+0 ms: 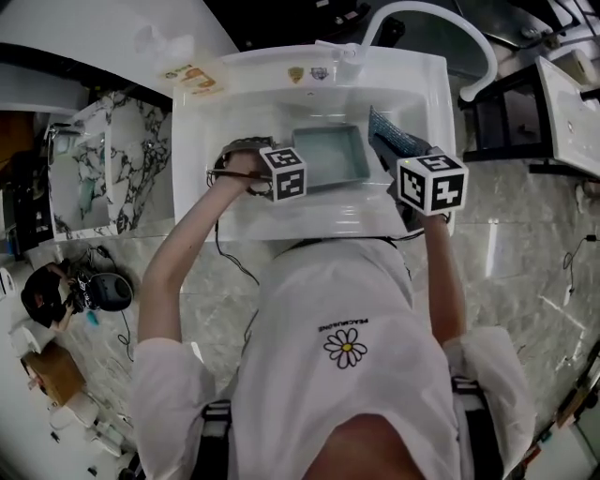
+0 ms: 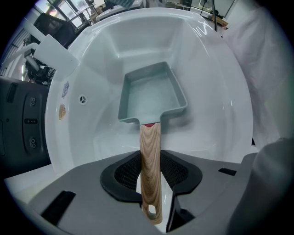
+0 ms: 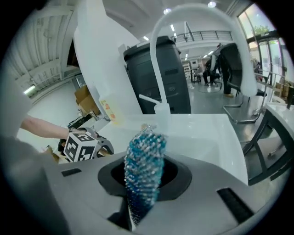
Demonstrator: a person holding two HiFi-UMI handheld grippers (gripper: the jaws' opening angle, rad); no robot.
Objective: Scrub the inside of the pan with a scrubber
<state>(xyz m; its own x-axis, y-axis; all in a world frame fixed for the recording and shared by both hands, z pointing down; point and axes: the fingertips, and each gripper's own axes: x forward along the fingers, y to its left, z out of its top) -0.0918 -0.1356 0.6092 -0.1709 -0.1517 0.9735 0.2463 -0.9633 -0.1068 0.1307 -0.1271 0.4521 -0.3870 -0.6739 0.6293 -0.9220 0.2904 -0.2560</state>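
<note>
A pale teal square pan (image 1: 330,155) lies in the white sink (image 1: 234,103), with its wooden handle (image 2: 150,156) pointing toward me. My left gripper (image 2: 150,181) is shut on that handle, and the pan (image 2: 151,92) sits level over the sink floor ahead of the jaws. My right gripper (image 3: 143,186) is shut on a blue sparkly mesh scrubber (image 3: 144,160), which sticks up out of the jaws. In the head view the scrubber (image 1: 392,139) hovers over the sink's right side, just right of the pan and apart from it.
A white arched faucet (image 1: 441,21) rises at the sink's back right. A dark bin (image 3: 170,73) stands behind the sink. A marble-patterned basin (image 1: 112,169) sits to the left, and white furniture (image 1: 572,103) to the right. People stand far off in the right gripper view.
</note>
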